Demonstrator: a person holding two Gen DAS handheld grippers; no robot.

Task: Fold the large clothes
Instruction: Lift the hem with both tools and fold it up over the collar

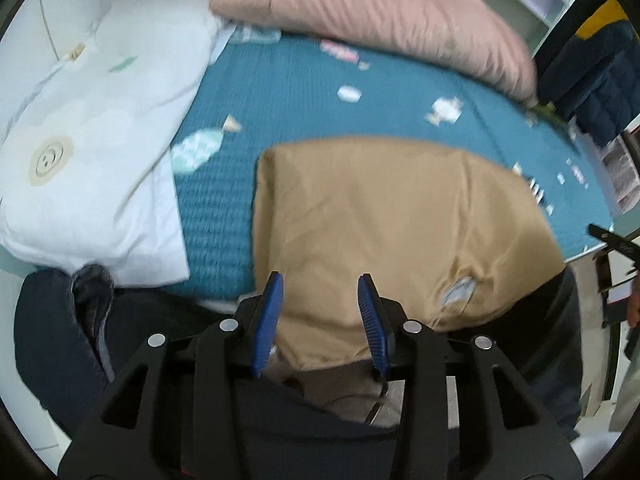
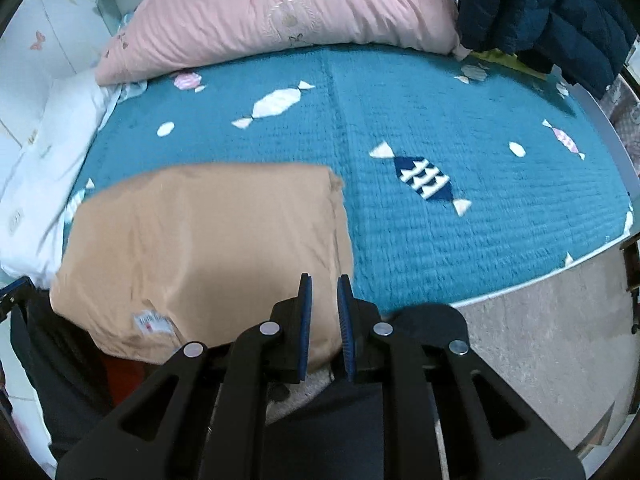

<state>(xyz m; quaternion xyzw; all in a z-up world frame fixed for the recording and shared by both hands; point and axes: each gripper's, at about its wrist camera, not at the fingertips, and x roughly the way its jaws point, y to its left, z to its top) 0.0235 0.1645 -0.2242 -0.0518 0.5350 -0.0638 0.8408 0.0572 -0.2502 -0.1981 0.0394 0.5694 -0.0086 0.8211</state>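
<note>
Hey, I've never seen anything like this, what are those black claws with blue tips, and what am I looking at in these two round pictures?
They are two hand-held grippers; a person carries one in each hand, and each has a fisheye camera looking along its fingers. One picture comes from the left gripper, the other from the right gripper. Both look down at a bed with a teal blanket printed with candies. On it lies a tan garment, folded into a rough rectangle at the near edge. A pink quilt sits at the far side and a white pillow beside it. Neither gripper holds anything: the left jaws stand apart, the right nearly closed with a narrow gap.
</note>
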